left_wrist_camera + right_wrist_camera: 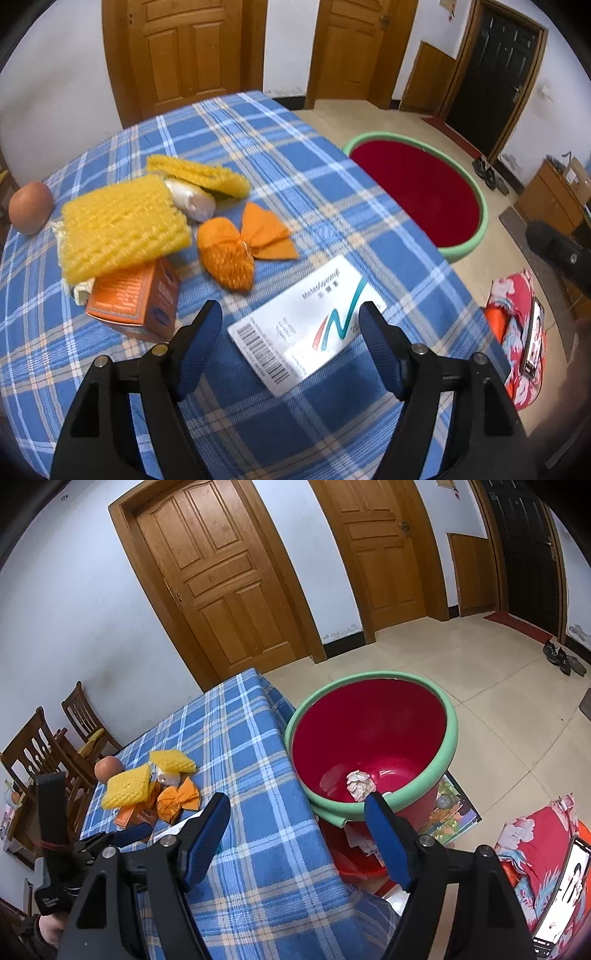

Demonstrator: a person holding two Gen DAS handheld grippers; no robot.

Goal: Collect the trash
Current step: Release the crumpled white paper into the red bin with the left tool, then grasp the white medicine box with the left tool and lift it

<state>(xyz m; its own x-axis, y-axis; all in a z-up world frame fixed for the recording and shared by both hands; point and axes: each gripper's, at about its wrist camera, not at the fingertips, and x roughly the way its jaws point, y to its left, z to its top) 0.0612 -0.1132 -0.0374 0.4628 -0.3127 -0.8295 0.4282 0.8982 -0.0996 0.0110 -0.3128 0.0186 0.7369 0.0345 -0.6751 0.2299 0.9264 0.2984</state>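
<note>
My left gripper (290,308) is open and hangs low over a white card with a barcode (306,328) that lies flat on the blue plaid table (295,155). Nothing is between its fingers. Beyond the card lie an orange foam net tied like a bow (236,251), two yellow foam nets (122,229), an orange box (136,302) and a white tube (192,199). My right gripper (297,800) is open and empty, held over the table's right edge. In front of it stands a red basin with a green rim (452,738) holding a crumpled paper ball (360,784).
A brown round fruit (31,212) sits at the table's far left. The basin stands on the floor on a red stool and printed boards (450,812). A phone (533,339) lies on a floral cushion (513,295) at the right. Wooden chairs (37,749) stand behind the table.
</note>
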